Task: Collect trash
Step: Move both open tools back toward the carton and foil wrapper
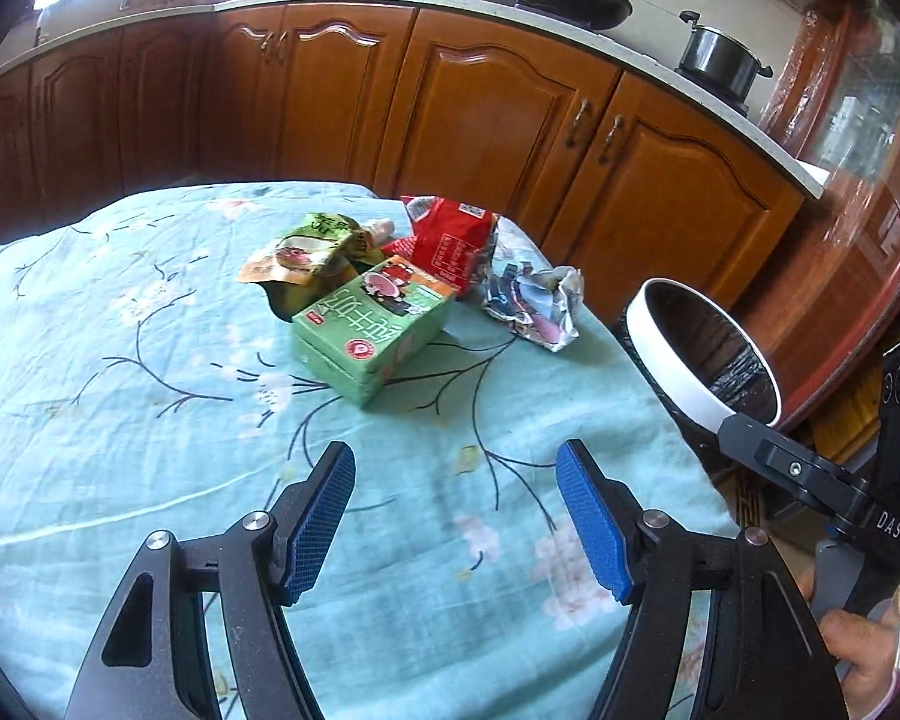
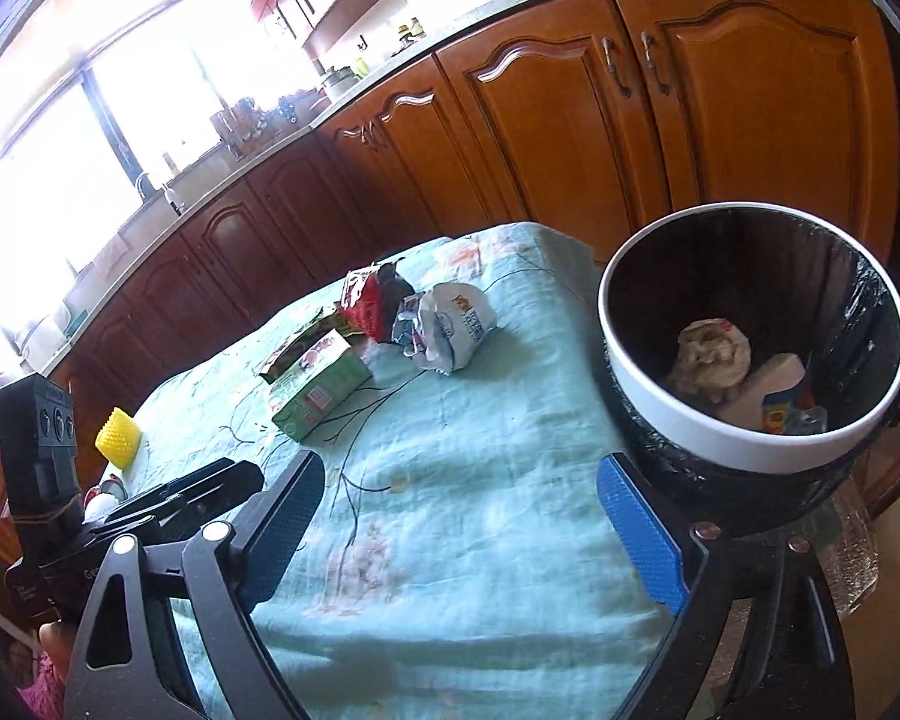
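Ahead of both pairs of fingers, a heap of trash lies on the table's pale blue flowered cloth (image 1: 120, 312): a green carton (image 1: 369, 339), a red wrapper (image 1: 450, 243), a green pouch (image 1: 312, 249) and crumpled foil (image 1: 534, 306). The left gripper (image 1: 456, 525) and right gripper (image 2: 477, 531) are both spread and empty. Beside the right gripper's right finger, the white-rimmed bin (image 2: 720, 429) already holds a few scraps, so collecting seems begun, with the heap left. Wooden kitchen cabinets (image 1: 492, 108) stand behind.
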Demonstrator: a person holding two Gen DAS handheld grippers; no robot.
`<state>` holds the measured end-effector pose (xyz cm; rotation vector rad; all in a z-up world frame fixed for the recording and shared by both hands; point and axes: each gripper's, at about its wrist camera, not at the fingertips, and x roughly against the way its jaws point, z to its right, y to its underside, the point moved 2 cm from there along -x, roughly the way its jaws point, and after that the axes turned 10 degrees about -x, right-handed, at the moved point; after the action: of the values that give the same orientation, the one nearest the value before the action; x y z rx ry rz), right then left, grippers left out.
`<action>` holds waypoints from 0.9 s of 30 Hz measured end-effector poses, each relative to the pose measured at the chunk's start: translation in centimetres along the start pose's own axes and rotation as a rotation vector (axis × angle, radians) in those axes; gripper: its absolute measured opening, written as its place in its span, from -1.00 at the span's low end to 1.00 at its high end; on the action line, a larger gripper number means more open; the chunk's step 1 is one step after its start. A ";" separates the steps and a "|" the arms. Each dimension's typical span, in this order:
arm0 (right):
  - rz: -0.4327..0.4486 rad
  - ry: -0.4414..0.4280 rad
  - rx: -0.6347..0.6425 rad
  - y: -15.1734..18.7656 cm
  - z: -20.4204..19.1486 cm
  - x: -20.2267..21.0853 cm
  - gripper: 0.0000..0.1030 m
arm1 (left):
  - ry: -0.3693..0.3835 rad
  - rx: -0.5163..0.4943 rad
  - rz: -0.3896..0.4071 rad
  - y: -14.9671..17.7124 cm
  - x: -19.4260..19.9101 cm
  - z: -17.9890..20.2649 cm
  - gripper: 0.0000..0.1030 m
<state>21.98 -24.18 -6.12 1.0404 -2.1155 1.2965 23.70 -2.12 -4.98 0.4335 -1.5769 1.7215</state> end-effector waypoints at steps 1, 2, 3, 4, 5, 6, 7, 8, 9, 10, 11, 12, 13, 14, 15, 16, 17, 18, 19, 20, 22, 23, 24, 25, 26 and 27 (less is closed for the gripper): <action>-0.006 -0.006 0.000 0.2 -0.3 -0.2 0.89 | -0.005 -0.001 -0.001 0.0 0.1 -0.3 0.42; -0.013 -0.007 0.001 0.3 -0.5 -0.5 0.90 | -0.011 -0.002 -0.002 0.0 0.2 -0.6 0.45; -0.016 -0.001 0.004 0.4 -0.7 -0.7 0.92 | -0.016 -0.003 -0.003 0.0 0.3 -0.9 0.46; -0.017 0.009 0.010 0.5 -1.0 -1.0 0.93 | -0.020 -0.004 -0.003 0.0 0.3 -1.3 0.46; -0.019 0.014 0.013 0.6 -1.2 -1.3 0.93 | -0.024 -0.006 -0.005 -0.1 0.3 -1.6 0.47; -0.022 0.014 0.013 0.6 -1.3 -1.6 0.94 | -0.030 -0.007 -0.008 -0.3 0.2 -2.0 0.47; -0.024 0.011 0.008 0.6 -1.3 -1.8 0.93 | -0.034 -0.007 -0.009 -0.5 0.1 -2.3 0.48; -0.027 0.011 0.001 0.6 -1.3 -2.1 0.93 | -0.036 -0.007 -0.011 -0.7 -0.1 -2.6 0.48; -0.031 0.006 -0.005 0.6 -1.3 -2.2 0.93 | -0.039 -0.006 -0.013 -0.9 -0.3 -2.9 0.48; -0.036 -0.003 -0.010 0.6 -1.4 -2.5 0.93 | -0.041 -0.006 -0.015 -1.1 -0.4 -3.1 0.48; -0.041 -0.007 -0.014 0.5 -1.5 -2.7 0.94 | -0.043 -0.006 -0.016 -1.2 -0.6 -3.3 0.48; -0.043 -0.008 -0.016 0.3 -1.6 -2.9 0.93 | -0.046 -0.008 -0.017 -1.4 -0.8 -3.6 0.48; -0.044 -0.007 -0.015 0.2 -1.7 -3.1 0.93 | -0.050 -0.009 -0.017 -1.7 -1.0 -3.8 0.48; -0.045 -0.001 -0.011 0.0 -1.8 -3.4 0.93 | -0.050 -0.010 -0.017 -1.9 -1.4 -3.9 0.48; -0.044 0.005 -0.008 -0.3 -1.8 -3.6 0.93 | -0.048 -0.013 -0.018 -2.2 -1.6 -4.1 0.48; -0.042 0.017 -0.004 -0.6 -1.9 -3.8 0.93 | -0.050 -0.015 -0.020 -2.5 -1.9 -4.2 0.48; -0.042 0.025 -0.004 -0.9 -2.0 -4.1 0.93 | -0.052 -0.017 -0.020 -2.7 -2.2 -4.4 0.48; -0.045 0.029 -0.006 -1.3 -2.0 -4.4 0.93 | -0.050 -0.021 -0.023 -3.0 -2.6 -4.5 0.48; -0.048 0.028 -0.010 -1.6 -2.0 -4.7 0.93 | -0.048 -0.025 -0.031 -3.2 -3.0 -4.5 0.48; -0.052 0.024 -0.013 -1.9 -2.1 -5.0 0.93 | -0.054 -0.026 -0.040 -3.4 -3.5 -4.6 0.48; -0.048 0.028 -0.001 -2.6 -2.4 -5.6 0.93 | -0.056 -0.026 -0.047 -3.8 -4.3 -4.6 0.48; -0.040 0.039 0.008 -2.9 -2.6 -5.9 0.93 | -0.054 -0.025 -0.044 -4.0 -4.7 -4.6 0.48; -0.031 0.045 0.014 -3.3 -2.8 -6.2 0.93 | -0.054 -0.025 -0.043 -4.3 -5.0 -4.5 0.48; -0.030 0.044 0.017 -3.6 -2.9 -6.5 0.92 | -0.056 -0.028 -0.044 -4.5 -5.4 -4.5 0.48; -0.034 0.044 0.018 -3.9 -3.0 -7.0 0.92 | -0.058 -0.031 -0.046 -4.7 -5.7 -4.4 0.48; -0.039 0.046 0.021 -4.2 -3.1 -7.5 0.92 | -0.062 -0.035 -0.049 -4.8 -6.1 -4.3 0.48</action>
<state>29.89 -19.83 -7.62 1.0449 -2.0420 1.3139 32.18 0.03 -6.63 0.5080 -1.6246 1.6559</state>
